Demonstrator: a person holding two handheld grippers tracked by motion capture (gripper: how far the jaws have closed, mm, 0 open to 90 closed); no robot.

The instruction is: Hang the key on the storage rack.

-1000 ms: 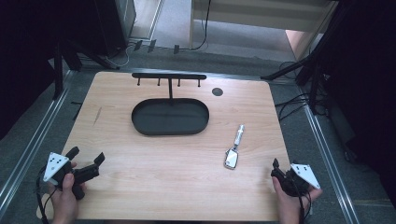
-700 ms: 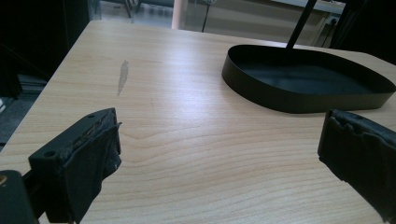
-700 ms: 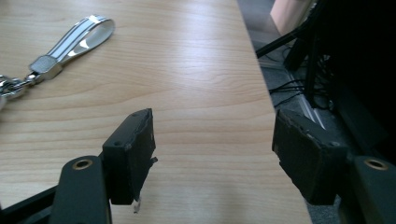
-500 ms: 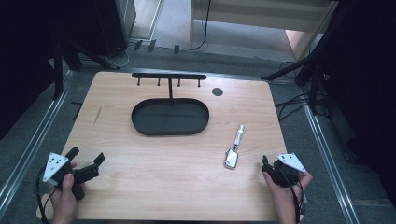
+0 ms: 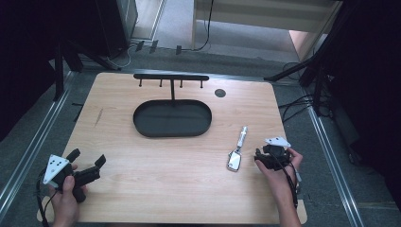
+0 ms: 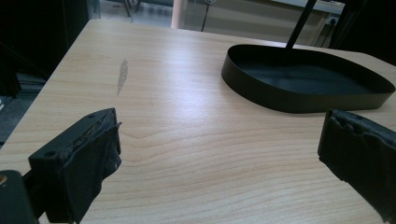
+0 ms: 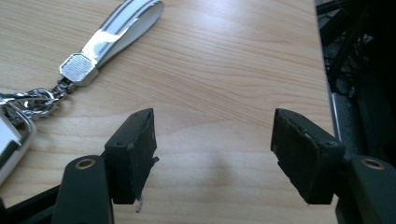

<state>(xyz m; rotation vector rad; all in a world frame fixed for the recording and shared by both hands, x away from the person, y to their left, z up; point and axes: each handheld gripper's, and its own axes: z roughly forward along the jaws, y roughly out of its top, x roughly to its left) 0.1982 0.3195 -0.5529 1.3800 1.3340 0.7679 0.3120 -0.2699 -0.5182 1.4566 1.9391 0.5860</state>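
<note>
So the keychain (image 5: pixel 237 150) is lying flat on the wooden table (image 5: pixel 165 189), right of the black oval tray (image 5: pixel 172 118) and nearer the person. The right gripper (image 5: pixel 259 157) sits just beside its square metal end, jaws spread wide and holding nothing. In the right gripper view the keychain (image 7: pixel 93 51) is off to the left of the jaws, not between them — the strap runs up and away, with the chain links closest to the left jaw. There's only bare wood between the two fingers (image 7: pixel 133 149). The left gripper (image 5: pixel 87 163) is well apart, at the table's near left corner — also wide open, empty, pointing toward the tray (image 6: pixel 303 79).
</note>
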